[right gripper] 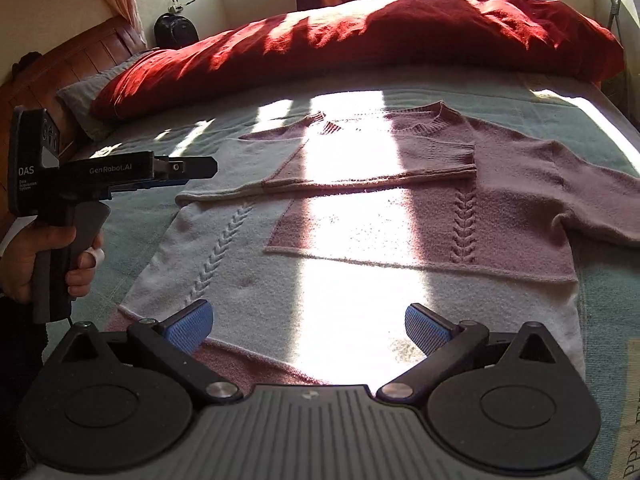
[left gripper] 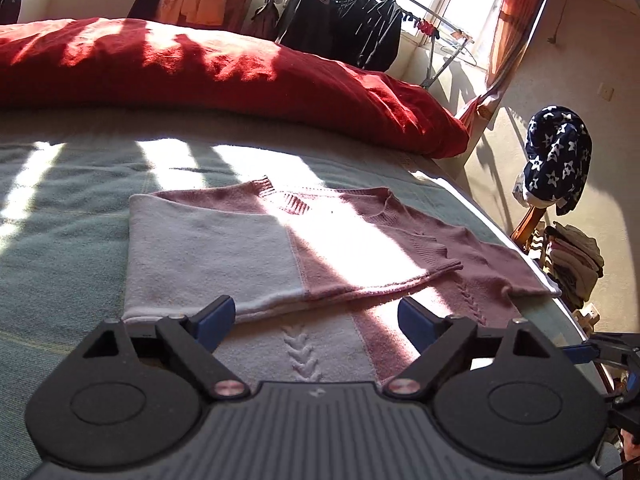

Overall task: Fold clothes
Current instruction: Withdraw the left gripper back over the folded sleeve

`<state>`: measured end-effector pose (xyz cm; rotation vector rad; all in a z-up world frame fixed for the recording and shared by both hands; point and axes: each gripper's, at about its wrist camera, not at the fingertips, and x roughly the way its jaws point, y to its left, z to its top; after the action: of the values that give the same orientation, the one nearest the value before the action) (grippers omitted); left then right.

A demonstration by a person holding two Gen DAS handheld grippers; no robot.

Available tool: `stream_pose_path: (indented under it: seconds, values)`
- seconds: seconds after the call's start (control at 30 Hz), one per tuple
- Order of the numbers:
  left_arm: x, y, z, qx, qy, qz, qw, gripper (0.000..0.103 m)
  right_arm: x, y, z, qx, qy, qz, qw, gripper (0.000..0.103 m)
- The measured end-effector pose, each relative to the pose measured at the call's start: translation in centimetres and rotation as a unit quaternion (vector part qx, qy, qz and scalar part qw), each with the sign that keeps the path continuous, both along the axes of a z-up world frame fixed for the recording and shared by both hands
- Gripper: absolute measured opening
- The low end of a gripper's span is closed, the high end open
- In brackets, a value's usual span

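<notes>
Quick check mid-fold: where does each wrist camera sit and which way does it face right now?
Left wrist: on the open left gripper, low over the sweater, facing the red duvet and clothes rack; right gripper's tip at the right edge.
Right wrist: on the open right gripper at the sweater's hem, facing the duvet; a hand holds the left gripper at left.
Shared: sweater, duvet, bed.

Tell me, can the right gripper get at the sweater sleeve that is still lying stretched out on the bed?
Probably yes. The right gripper is open and empty above the sweater's hem, and the unfolded sleeve lies flat on the bed ahead to its right, with nothing lying on it. The left gripper is off on the other side.
</notes>
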<state>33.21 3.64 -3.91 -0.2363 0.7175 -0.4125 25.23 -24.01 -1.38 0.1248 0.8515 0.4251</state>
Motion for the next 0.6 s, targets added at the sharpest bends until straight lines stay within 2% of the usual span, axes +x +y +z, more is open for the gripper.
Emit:
stream_pose_path:
  seconds: [0.13,0.27,0.43,0.53,0.6]
  values:
    - [-0.1,0.6,-1.4,0.001,0.014,0.005,0.9999,0.089,4.7,-0.8,1.1,0.039,-0.012,0.001,0.999,0.103]
    - [0.1,1.5,-1.5,0.006,0.025,-0.002,0.9997,0.09,10.6,-1.5,0.6,0.084,0.003,0.0,0.996,0.103]
    - [-0.1,2.9,-0.5,-0.023,0.001,-0.011,0.9997,0.092,16.7,-1.8,-2.0,0.133,0.029,-0.013,0.991,0.103]
    - [-0.3,2.9,-0.4,-0.025,-0.014,-0.013,0.9995,0.092,19.1,-2.0,-4.3,0.142,0.053,-0.015,0.988,0.103]
    - [-0.4,2.8,-0.3,-0.023,-0.018,-0.013,0.9995,0.092,19.8,-2.3,-5.7,0.124,0.068,-0.025,0.99,0.103]
